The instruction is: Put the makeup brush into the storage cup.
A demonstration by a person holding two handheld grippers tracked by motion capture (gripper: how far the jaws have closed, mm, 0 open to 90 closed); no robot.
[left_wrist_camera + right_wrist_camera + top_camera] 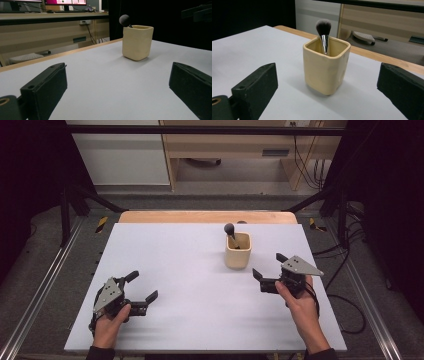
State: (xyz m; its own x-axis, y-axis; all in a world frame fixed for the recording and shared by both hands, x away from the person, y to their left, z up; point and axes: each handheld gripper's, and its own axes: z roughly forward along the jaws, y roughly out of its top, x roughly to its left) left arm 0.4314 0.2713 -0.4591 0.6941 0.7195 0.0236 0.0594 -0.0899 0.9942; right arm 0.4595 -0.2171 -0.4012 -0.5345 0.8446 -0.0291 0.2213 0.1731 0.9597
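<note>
- The yellow cup [237, 251] stands on the white table [190, 290], far side.
- A brush [323, 35] stands inside it.
- The left gripper [142, 287] has jaws wide apart, holding nothing.
- The right gripper [269, 266], near the cup, is the same.

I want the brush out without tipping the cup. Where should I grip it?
Grip the brush on its metal ferrule just above the cup rim, coming from above. It leans against the far wall bristles up, so lift straight out.

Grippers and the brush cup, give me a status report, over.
Left gripper open, empty, low on the table. Right gripper open, empty, beside the cream cup. Brush upright in cup, bristles up. Nothing between right gripper and cup.
</note>
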